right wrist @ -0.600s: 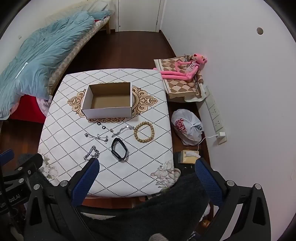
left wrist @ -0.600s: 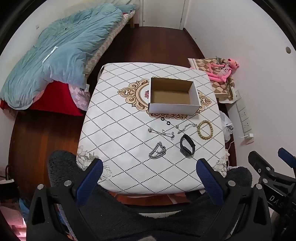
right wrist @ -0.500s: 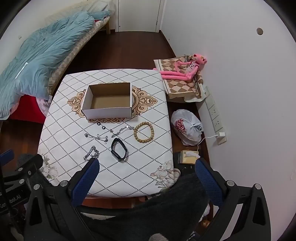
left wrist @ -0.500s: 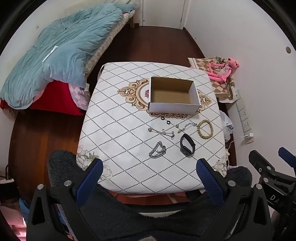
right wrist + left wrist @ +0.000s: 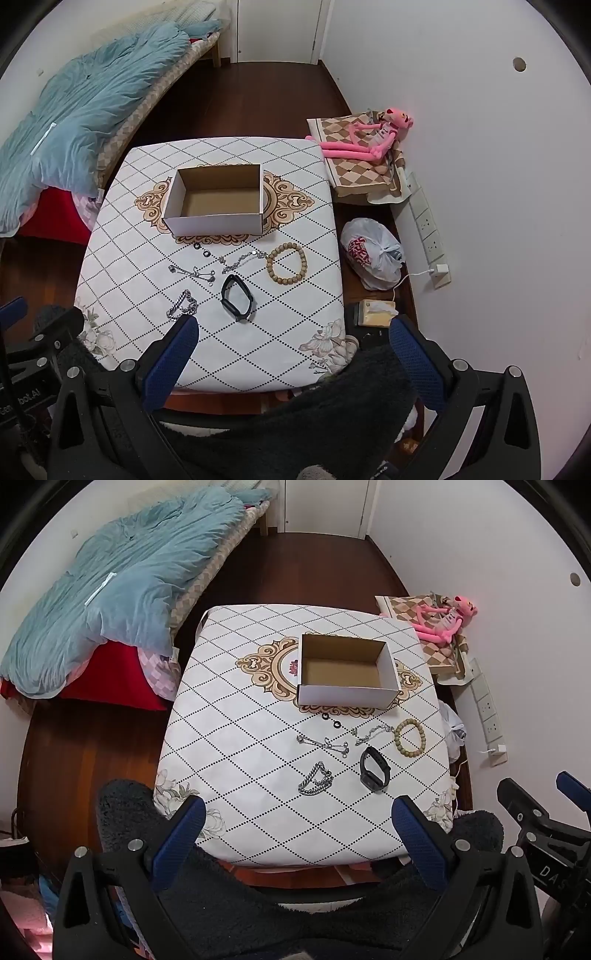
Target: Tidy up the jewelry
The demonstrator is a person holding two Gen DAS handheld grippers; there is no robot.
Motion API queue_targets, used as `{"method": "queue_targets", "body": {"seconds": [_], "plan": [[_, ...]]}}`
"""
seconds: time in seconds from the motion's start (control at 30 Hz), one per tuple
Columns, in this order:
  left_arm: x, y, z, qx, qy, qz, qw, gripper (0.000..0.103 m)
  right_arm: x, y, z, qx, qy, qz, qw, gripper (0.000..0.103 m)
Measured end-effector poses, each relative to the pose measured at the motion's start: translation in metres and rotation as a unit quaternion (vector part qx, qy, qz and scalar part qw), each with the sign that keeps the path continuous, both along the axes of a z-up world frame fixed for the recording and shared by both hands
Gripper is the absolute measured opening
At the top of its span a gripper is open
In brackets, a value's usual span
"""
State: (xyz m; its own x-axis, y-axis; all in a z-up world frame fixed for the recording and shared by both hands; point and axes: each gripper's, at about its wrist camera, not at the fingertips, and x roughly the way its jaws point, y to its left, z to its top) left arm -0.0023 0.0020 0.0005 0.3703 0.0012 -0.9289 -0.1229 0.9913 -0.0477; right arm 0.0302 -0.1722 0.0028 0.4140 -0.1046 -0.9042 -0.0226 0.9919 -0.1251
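Note:
An empty open cardboard box (image 5: 347, 672) (image 5: 218, 203) stands on the white diamond-patterned table (image 5: 236, 738) (image 5: 122, 236). In front of it lie a wooden bead bracelet (image 5: 409, 735) (image 5: 286, 263), a black wristband (image 5: 374, 774) (image 5: 237, 297), a thick silver chain (image 5: 315, 778) (image 5: 181, 305), two thin silver chains (image 5: 324, 743) (image 5: 373, 733) and two small dark rings (image 5: 331, 720). My left gripper (image 5: 297, 843) and right gripper (image 5: 291, 362) are both open and empty, held high above the table's near edge.
A bed with a teal duvet (image 5: 122, 579) is at the left. A pink plush toy (image 5: 369, 142) on a checkered cushion, a white plastic bag (image 5: 371, 253) and a wall power strip (image 5: 428, 225) lie right of the table. Dark fuzzy fabric (image 5: 280, 915) fills the foreground.

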Motion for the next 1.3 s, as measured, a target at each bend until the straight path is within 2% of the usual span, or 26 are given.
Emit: {"method": "queue_targets", "body": {"seconds": [1.3], "plan": [[0.0, -0.007, 0.015, 0.005, -0.014, -0.008, 0.9999, 0.103, 0.0, -0.004, 0.016, -0.001, -0.011, 0.003, 1.0, 0.103]]}}
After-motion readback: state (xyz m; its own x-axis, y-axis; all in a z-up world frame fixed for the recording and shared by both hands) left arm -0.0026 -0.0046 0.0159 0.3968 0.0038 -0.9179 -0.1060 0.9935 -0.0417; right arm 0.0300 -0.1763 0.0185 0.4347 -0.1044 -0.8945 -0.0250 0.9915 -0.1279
